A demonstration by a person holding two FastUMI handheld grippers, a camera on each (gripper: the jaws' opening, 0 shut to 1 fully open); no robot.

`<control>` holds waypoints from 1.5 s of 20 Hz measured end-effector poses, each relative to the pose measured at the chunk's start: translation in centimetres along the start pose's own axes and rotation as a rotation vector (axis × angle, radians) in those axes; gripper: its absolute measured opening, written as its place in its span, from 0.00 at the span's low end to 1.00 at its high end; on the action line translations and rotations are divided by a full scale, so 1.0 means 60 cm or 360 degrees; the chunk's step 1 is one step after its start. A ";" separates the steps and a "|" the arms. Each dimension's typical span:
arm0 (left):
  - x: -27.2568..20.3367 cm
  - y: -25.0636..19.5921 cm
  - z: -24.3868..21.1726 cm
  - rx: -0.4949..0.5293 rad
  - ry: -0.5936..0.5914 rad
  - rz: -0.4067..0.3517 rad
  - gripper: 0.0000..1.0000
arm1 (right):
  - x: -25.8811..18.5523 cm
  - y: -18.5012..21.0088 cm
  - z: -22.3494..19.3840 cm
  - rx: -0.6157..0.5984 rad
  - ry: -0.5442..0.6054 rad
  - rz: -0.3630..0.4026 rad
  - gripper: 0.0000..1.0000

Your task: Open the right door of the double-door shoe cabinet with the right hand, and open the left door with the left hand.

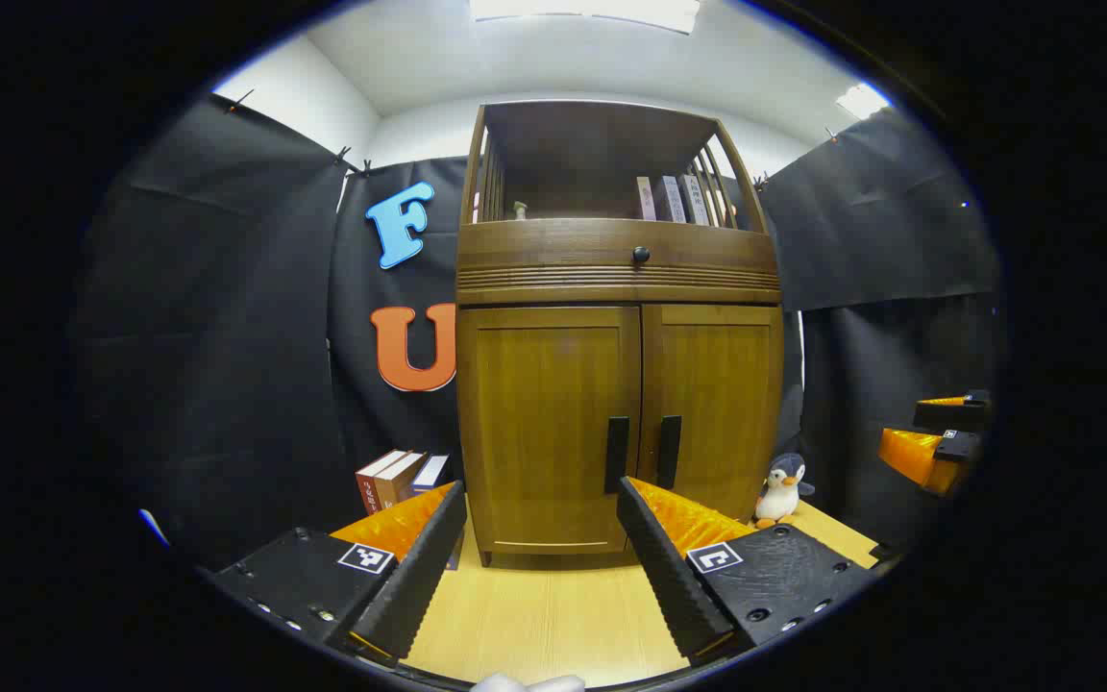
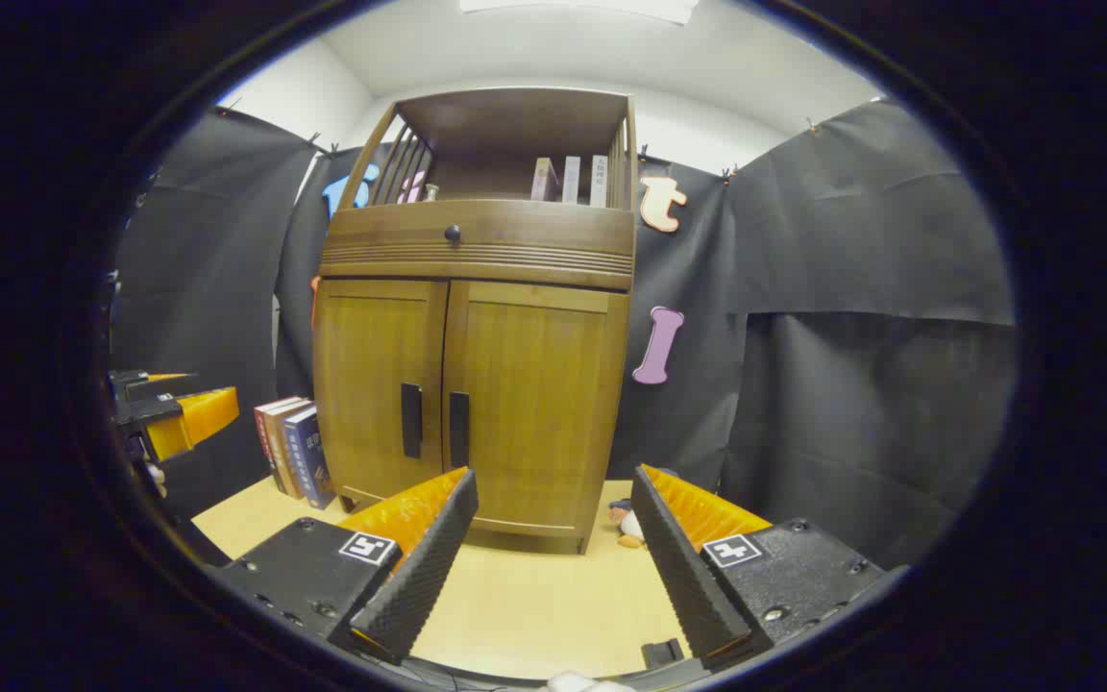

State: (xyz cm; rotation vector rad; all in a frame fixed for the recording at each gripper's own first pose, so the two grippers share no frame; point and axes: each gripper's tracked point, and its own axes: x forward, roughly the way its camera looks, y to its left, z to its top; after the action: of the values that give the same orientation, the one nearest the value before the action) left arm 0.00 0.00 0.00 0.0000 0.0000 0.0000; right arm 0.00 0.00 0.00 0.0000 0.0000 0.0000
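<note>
Both tongs, the left gripper (image 1: pixel 542 538) and right gripper (image 2: pixel 553 533), were held spread and empty short of the closed cabinet (image 2: pixel 477 384), whose upright right handle (image 2: pixel 458 430) lay ahead, left of the right gripper's centre.

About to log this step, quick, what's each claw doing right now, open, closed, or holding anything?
Left claw: open, holding nothing, short of the cabinet's left door.
Right claw: open, holding nothing, short of the right door.

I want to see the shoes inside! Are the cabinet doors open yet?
No, the left door and right door both sit flat and closed, with their black handles side by side.
</note>
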 end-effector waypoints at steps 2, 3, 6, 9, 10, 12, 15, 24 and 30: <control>-0.005 0.003 -0.002 0.0001 0.0015 -0.0007 0.95 | -0.002 0.003 0.001 -0.0002 -0.0006 -0.0002 1.00; -0.007 0.007 -0.002 -0.0001 0.0015 -0.0006 0.95 | -0.003 0.005 0.004 -0.0003 -0.0013 -0.0005 1.00; -0.014 0.022 -0.003 -0.0005 0.0015 0.0000 0.95 | -0.003 0.010 -0.001 0.0014 -0.0006 -0.0010 1.00; -0.022 0.039 -0.002 -0.0003 0.0003 0.0013 0.95 | -0.004 0.013 0.001 0.0023 -0.0008 -0.0024 1.00; -0.024 0.040 -0.003 -0.0002 0.0003 0.0009 0.95 | -0.004 0.017 0.001 0.0020 -0.0012 -0.0023 1.00; -0.027 0.049 -0.007 -0.0004 0.0021 0.0010 0.95 | 0.000 0.021 -0.002 0.0019 -0.0013 -0.0023 1.00; -0.034 0.061 -0.003 -0.0004 0.0024 0.0027 0.95 | 0.009 0.035 -0.014 0.0051 0.0022 0.0000 1.00; -0.053 0.062 0.004 -0.0020 0.0064 0.0127 0.95 | 0.169 0.094 -0.044 0.0042 0.0059 0.0115 1.00; -0.045 0.051 0.014 -0.0041 0.0073 0.0204 0.95 | 0.303 0.151 -0.054 0.0074 0.0098 0.0219 1.00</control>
State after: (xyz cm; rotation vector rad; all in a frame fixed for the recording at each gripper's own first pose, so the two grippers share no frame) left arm -2.73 3.03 0.82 -0.0255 0.0457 0.1281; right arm 18.21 9.04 -3.25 0.0463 0.0618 0.1378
